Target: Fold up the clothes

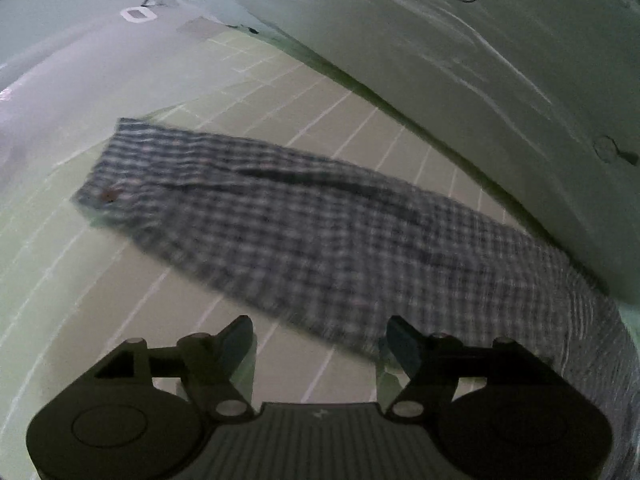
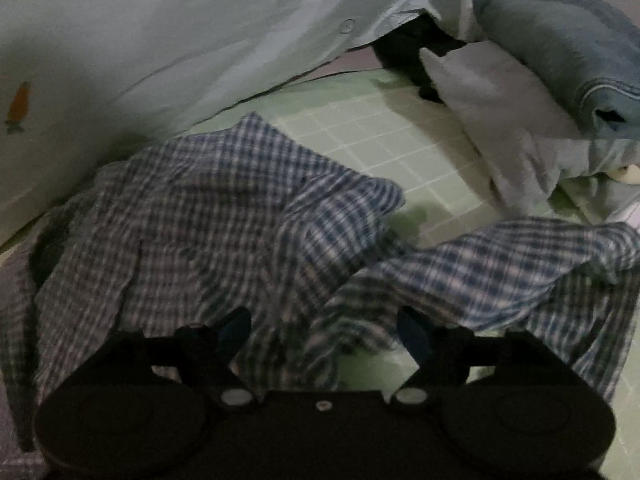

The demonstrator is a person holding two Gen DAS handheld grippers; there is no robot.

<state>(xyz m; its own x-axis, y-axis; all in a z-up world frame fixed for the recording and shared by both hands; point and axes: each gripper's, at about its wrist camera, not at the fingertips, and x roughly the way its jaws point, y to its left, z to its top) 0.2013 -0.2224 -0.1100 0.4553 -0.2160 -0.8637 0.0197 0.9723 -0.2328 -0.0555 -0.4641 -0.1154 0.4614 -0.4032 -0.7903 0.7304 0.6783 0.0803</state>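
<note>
A blue-and-white checked shirt lies on a pale green gridded mat. In the left wrist view its sleeve (image 1: pixel 304 220) stretches flat from upper left to lower right, cuff with a brown button at the far end. My left gripper (image 1: pixel 320 340) hovers open above the sleeve's near edge, nothing between its fingers. In the right wrist view the shirt's body (image 2: pixel 208 216) is rumpled at centre left, with another checked part (image 2: pixel 492 268) bunched to the right. My right gripper (image 2: pixel 324 336) is open just over the creased cloth, and its pads do not press on it.
A pale light-blue garment (image 1: pixel 460 92) covers the far side of the mat (image 1: pixel 120 304), with buttons and a small orange embroidered mark (image 2: pixel 19 106). A folded blue towel (image 2: pixel 568 60), a white cloth (image 2: pixel 500 120) and a dark item (image 2: pixel 404 52) sit at the back right.
</note>
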